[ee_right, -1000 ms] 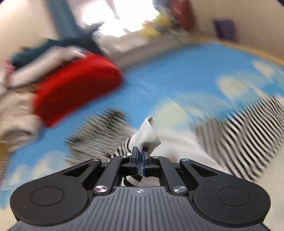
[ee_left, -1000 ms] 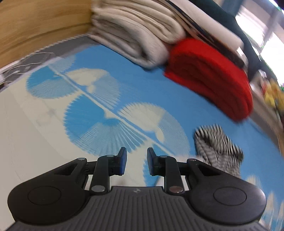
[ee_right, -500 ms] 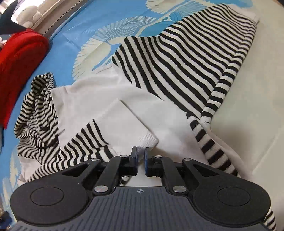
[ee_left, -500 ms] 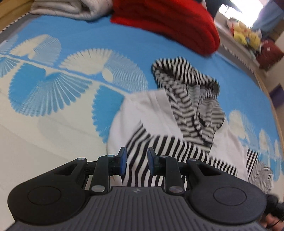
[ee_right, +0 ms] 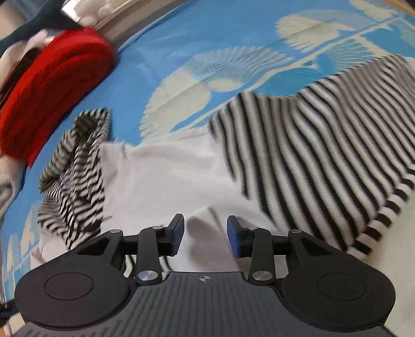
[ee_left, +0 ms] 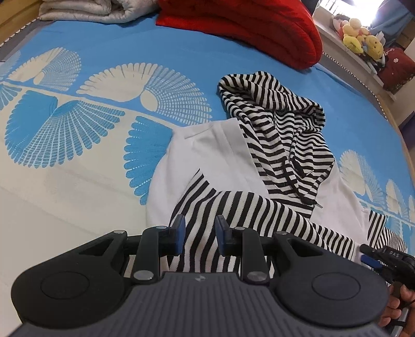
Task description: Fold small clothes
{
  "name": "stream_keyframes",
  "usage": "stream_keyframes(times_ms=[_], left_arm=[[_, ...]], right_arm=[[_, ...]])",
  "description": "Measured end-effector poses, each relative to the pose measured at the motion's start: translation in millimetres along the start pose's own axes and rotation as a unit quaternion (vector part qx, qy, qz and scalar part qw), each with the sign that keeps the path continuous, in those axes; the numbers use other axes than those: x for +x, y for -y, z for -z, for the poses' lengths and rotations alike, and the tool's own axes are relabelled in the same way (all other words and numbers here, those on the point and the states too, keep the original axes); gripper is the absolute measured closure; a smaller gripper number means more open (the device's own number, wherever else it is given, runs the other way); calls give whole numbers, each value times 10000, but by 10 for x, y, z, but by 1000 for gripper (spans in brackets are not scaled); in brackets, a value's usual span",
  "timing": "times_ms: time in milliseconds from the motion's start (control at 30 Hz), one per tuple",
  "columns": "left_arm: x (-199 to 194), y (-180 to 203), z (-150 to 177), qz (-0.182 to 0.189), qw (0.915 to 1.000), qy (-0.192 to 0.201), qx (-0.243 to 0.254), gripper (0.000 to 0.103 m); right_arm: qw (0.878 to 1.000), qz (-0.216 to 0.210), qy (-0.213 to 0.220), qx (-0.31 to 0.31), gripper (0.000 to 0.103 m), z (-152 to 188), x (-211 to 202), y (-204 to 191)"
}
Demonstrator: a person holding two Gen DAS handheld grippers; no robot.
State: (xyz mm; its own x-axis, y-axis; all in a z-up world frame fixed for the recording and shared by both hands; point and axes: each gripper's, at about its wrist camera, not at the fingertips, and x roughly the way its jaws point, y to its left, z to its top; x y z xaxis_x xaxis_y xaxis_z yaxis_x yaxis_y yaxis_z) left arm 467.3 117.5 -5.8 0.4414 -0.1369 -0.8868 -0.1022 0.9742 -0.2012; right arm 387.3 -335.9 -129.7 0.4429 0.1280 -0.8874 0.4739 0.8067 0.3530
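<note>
A small white hoodie with black-and-white stripes [ee_left: 220, 155] lies on the blue and white patterned bedspread [ee_left: 77, 129]. Its striped hood [ee_left: 280, 124] points toward the far side, and a striped sleeve [ee_left: 233, 207] is folded across the white body. My left gripper [ee_left: 199, 234] is open just above that sleeve and holds nothing. My right gripper [ee_right: 205, 234] is open over the white cuff of the hoodie [ee_right: 160, 176], with the striped lower body [ee_right: 324, 134] to its right. The right gripper also shows at the edge of the left wrist view [ee_left: 384, 255].
A folded red blanket [ee_left: 246, 28] and grey-white folded bedding [ee_left: 98, 10] lie at the far side of the bed. Stuffed toys [ee_left: 360, 39] sit on a ledge at the far right. The red blanket also shows in the right wrist view [ee_right: 49, 85].
My right gripper has opened and let go of the sleeve cuff, which now lies across the hoodie. My left gripper has moved in over the folded sleeve and stays open.
</note>
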Motion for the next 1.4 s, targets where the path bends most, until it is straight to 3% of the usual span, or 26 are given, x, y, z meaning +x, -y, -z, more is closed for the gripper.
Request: stream_keyframes(times_ms=[33, 100, 167, 233, 333, 400, 467, 533, 600, 700, 767, 867, 1000, 1100, 1233, 1300, 1400], left_arm=[[12, -2, -2, -12, 10000, -13, 6, 76], [26, -12, -11, -27, 10000, -24, 3, 76], [29, -26, -16, -34, 10000, -14, -14, 76], [29, -52, -18, -34, 10000, -13, -13, 76], [43, -70, -8, -49, 10000, -39, 25, 76], [52, -76, 1, -79, 9999, -56, 32, 76], [47, -90, 4, -85, 9999, -62, 4, 76], [26, -90, 2, -65, 10000, -39, -10, 76], [13, -74, 0, -38, 10000, -26, -11, 76], [4, -47, 5, -9, 10000, -27, 14, 76], [5, -36, 6, 2, 10000, -33, 30, 76], [8, -41, 9, -8, 10000, -43, 51, 76], [-7, -61, 6, -1, 10000, -18, 61, 76], [3, -75, 13, -41, 10000, -37, 77, 76], [28, -74, 38, -60, 9999, -86, 127, 76], [51, -56, 62, -45, 9997, -129, 191, 76], [108, -16, 116, -8, 9991, -245, 348, 76]], right_arm=[[9998, -81, -150, -127, 67, -1, 48, -33], [9994, -131, -180, -283, 103, 9, 70, -65], [9994, -164, 107, -291, 103, -10, -18, -91], [9971, -133, 702, -257, 103, -58, -242, -121], [9902, 223, 1364, -189, 103, -111, -522, -126], [9927, 342, 1140, -202, 102, -109, -453, -94], [9988, -19, 473, -136, 96, -111, -240, -45], [9998, -139, 154, -68, 68, -78, -104, -2], [9996, -2, 173, -234, 57, -51, -52, -20], [9992, 66, 168, -351, 58, -43, -17, -39], [9989, -75, 83, -452, 67, -15, 88, -119], [9971, -156, 51, -743, 103, 17, 106, -182], [9977, -149, 582, -303, 103, -58, -127, -166], [9944, 86, 1042, -122, 103, -111, -365, -172], [9921, 853, 917, 59, 101, -116, -302, -40], [9916, 1015, 747, 298, 93, -130, -263, 31], [9930, 714, 859, 394, 74, -123, -392, 25]])
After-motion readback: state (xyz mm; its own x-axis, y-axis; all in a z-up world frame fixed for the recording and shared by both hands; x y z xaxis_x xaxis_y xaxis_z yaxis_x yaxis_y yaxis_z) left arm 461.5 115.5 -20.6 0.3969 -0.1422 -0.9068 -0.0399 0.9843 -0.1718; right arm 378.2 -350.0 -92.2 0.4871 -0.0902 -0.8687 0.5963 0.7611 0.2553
